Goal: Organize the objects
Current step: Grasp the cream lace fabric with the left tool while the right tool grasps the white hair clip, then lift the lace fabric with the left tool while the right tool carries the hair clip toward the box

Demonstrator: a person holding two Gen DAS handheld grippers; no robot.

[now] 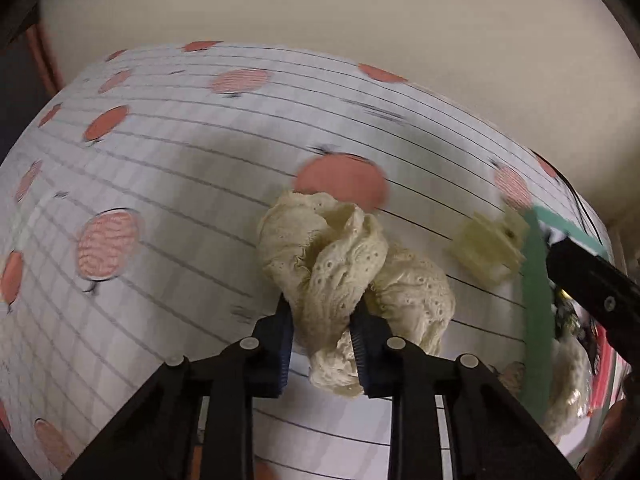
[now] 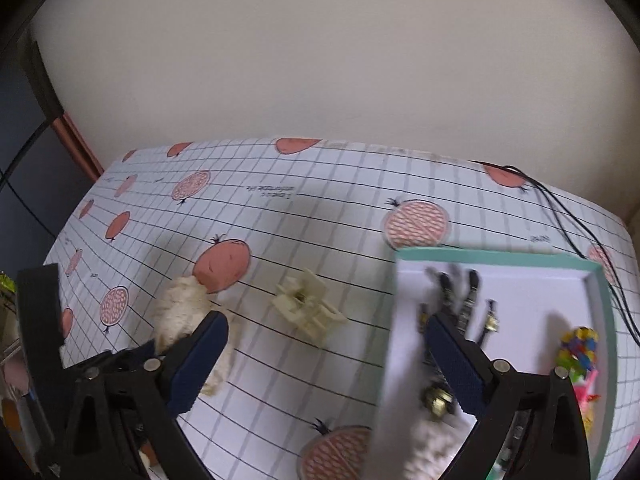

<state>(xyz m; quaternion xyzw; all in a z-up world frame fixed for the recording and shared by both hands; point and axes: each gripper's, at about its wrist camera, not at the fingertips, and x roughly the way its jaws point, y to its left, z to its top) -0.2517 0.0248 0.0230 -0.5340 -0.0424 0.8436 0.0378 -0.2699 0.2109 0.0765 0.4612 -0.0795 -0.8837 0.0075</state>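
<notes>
My left gripper (image 1: 322, 312) is shut on a cream lace scrunchie (image 1: 344, 256), holding it just above the patterned tablecloth. The same scrunchie (image 2: 176, 312) shows in the right wrist view behind the left finger. A cream hair claw clip (image 1: 486, 248) (image 2: 306, 308) lies on the cloth between the scrunchie and a teal-rimmed white tray (image 2: 500, 258) (image 1: 536, 320). My right gripper (image 2: 326, 364) is open with nothing between its fingers, its right finger over the tray's left side. In the tray lie black hair clips (image 2: 460, 300), a colourful small item (image 2: 578, 346) and another cream scrunchie (image 2: 432, 452).
The grid tablecloth with red fruit prints (image 2: 320, 216) ends at a plain wall behind. A black cable (image 2: 560, 208) runs along the far right past the tray. The table's left edge (image 2: 80, 144) drops off to a dark area.
</notes>
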